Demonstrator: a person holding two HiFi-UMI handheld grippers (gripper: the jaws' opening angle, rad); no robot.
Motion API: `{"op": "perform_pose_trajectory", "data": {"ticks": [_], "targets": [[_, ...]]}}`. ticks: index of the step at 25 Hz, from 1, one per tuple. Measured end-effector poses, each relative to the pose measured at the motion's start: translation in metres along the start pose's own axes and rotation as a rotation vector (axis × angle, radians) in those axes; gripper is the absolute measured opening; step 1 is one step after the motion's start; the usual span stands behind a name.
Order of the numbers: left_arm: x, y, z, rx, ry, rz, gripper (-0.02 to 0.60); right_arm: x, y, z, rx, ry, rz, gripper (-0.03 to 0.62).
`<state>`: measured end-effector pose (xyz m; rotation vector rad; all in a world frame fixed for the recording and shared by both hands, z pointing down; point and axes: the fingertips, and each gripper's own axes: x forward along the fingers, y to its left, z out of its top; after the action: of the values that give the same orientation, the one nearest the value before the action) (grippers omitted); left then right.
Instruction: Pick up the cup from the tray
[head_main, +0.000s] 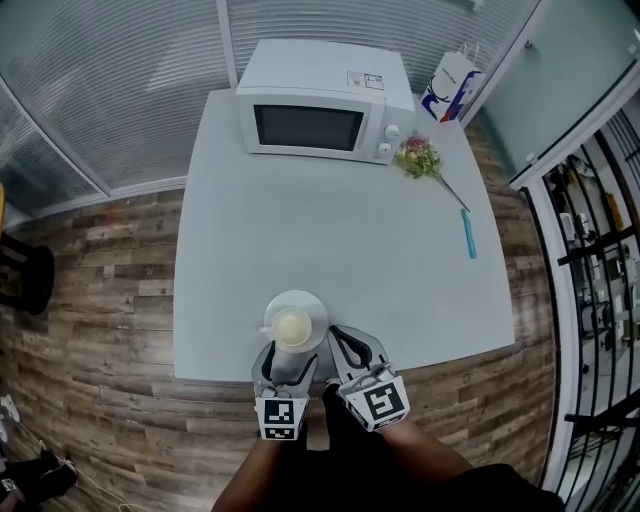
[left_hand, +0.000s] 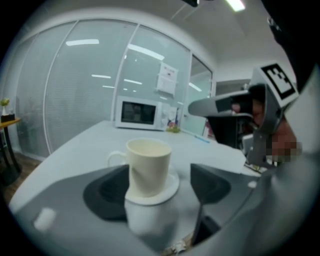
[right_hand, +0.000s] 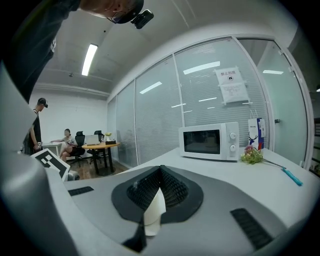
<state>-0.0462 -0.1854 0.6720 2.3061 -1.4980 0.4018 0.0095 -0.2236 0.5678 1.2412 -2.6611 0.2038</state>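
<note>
A cream cup (head_main: 292, 326) with a handle on its left stands upright on a round white saucer (head_main: 313, 305), close to the front edge of the grey table (head_main: 330, 240). My left gripper (head_main: 289, 358) reaches in from the near side and is open. In the left gripper view the cup (left_hand: 147, 166) and saucer (left_hand: 170, 190) sit between the dark pads (left_hand: 210, 182); there is a clear gap on the right, and the left pad lies close beside the cup. My right gripper (head_main: 352, 345) rests just right of the saucer, shut and holding nothing (right_hand: 159, 187).
A white microwave (head_main: 320, 100) stands at the far side of the table, with a paper bag (head_main: 450, 88) to its right. A small bunch of flowers (head_main: 420, 158) and a blue pen (head_main: 468, 233) lie at the right. Glass walls surround the table, and wood floor lies below.
</note>
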Motion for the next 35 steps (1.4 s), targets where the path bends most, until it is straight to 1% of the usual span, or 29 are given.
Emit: {"op": "perform_pose_trajectory", "data": {"ticks": [2,5,9,13,15,19,23,29,32,35], "targets": [[0.009,0.001,-0.006,0.007,0.021,0.011,0.386,0.001,-0.002,-0.006,0.004,0.012,0.009,-0.011],[0.02,0.005,-0.009,0.008,0.029,0.038,0.408,0.002,-0.006,-0.015,0.005,0.028,0.025,-0.011],[0.03,0.014,-0.007,0.009,0.035,0.079,0.408,0.001,-0.008,-0.026,0.018,0.053,0.045,-0.011],[0.043,0.022,-0.007,0.015,0.041,0.096,0.411,0.007,-0.011,-0.028,0.004,0.051,0.072,-0.011],[0.046,0.028,-0.006,0.021,0.04,0.105,0.413,0.011,-0.011,-0.028,0.014,0.052,0.078,-0.011],[0.053,0.028,-0.004,0.042,0.039,0.099,0.414,0.015,-0.015,-0.027,0.028,0.052,0.088,-0.011],[0.058,0.03,0.0,0.068,0.028,0.109,0.413,0.02,-0.019,-0.027,0.029,0.061,0.093,-0.011],[0.06,0.035,0.002,0.062,0.01,0.103,0.41,0.022,-0.022,-0.029,0.029,0.074,0.079,-0.011],[0.061,0.039,0.011,0.079,-0.001,0.087,0.409,0.022,-0.024,-0.026,0.027,0.064,0.061,-0.011],[0.059,0.04,0.028,0.097,-0.023,0.073,0.408,0.02,-0.027,-0.021,0.024,0.057,0.043,-0.011]]}}
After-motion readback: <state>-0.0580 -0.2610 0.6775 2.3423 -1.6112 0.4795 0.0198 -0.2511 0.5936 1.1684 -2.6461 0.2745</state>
